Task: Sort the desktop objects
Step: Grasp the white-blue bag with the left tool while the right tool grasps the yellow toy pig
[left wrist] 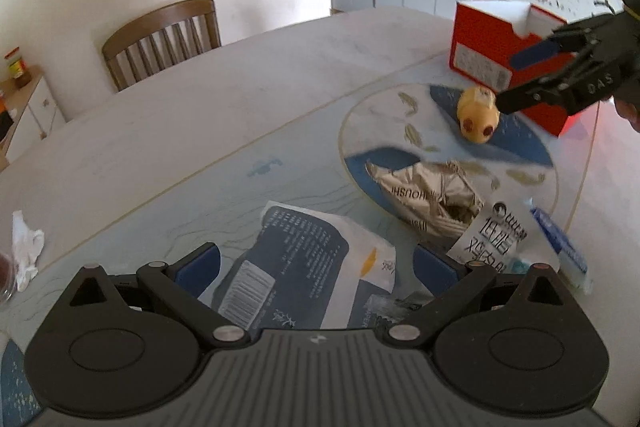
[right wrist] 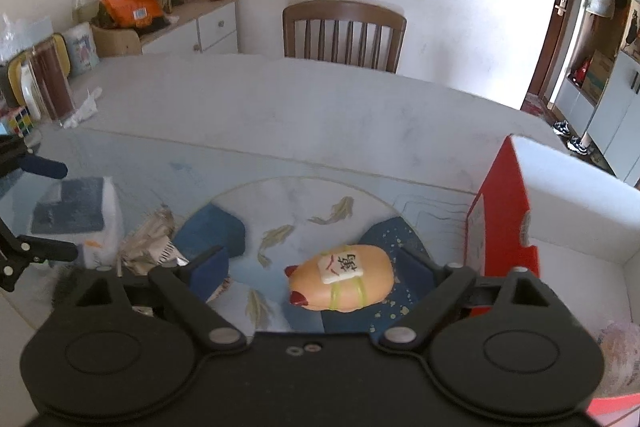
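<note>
We see the orange-yellow squishy toy with red spots and a white tile tied on top (right wrist: 340,281) lying on the blue patterned part of the pale table mat (right wrist: 280,195), directly between the blue-padded fingers of our right gripper (right wrist: 320,267); the jaws stand wide, a gap on each side, the pads not pressing on it. In the left wrist view the same toy (left wrist: 478,119) sits just beside that gripper's tips. Our left gripper (left wrist: 316,263) is also spread fully, empty, hanging over a flat blue and white printed packet (left wrist: 296,267), which lies between its fingers untouched. Just beyond it rests a crumpled silver foil wrapper (left wrist: 428,195), with a white label with black characters (left wrist: 492,239) beside it. To the right of the toy stands the red and white cardboard box (right wrist: 504,211), open at the top; a pale pinkish thing, too blurred to name, lies in its near corner
</note>
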The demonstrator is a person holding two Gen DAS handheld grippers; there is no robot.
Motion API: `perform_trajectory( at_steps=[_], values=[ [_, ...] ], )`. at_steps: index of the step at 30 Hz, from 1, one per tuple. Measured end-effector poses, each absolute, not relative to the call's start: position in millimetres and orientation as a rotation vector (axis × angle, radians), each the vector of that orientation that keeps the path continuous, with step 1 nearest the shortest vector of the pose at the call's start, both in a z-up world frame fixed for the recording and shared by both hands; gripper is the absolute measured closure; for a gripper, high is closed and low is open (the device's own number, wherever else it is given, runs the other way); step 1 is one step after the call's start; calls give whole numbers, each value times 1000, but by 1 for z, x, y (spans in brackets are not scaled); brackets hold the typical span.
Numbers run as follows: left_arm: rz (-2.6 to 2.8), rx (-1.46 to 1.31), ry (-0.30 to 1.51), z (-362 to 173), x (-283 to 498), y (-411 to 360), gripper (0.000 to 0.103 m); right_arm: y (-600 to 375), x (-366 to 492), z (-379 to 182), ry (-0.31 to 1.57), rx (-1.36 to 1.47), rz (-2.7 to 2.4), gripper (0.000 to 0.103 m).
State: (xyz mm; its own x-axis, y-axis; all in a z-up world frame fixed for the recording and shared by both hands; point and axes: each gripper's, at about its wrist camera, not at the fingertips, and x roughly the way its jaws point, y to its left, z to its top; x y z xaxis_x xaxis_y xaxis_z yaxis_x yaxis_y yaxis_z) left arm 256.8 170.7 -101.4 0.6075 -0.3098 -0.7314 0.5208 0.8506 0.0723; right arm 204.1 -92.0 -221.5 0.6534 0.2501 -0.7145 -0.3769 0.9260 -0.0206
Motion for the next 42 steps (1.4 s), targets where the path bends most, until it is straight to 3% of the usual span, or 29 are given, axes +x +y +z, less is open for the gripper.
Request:
perform_trajectory(
  at_steps=[32,35,42],
  values=[
    [-406,229,865,-131,278,174,1,-91,232,-276,852,-208,321,16],
    [-397,231,853,-129,275,174,5,-92,233,-276,848,-205,313,24],
    [-387,216,838,-123,272,176,23,-97,233,-274,847,-190,302,29]
  ],
)
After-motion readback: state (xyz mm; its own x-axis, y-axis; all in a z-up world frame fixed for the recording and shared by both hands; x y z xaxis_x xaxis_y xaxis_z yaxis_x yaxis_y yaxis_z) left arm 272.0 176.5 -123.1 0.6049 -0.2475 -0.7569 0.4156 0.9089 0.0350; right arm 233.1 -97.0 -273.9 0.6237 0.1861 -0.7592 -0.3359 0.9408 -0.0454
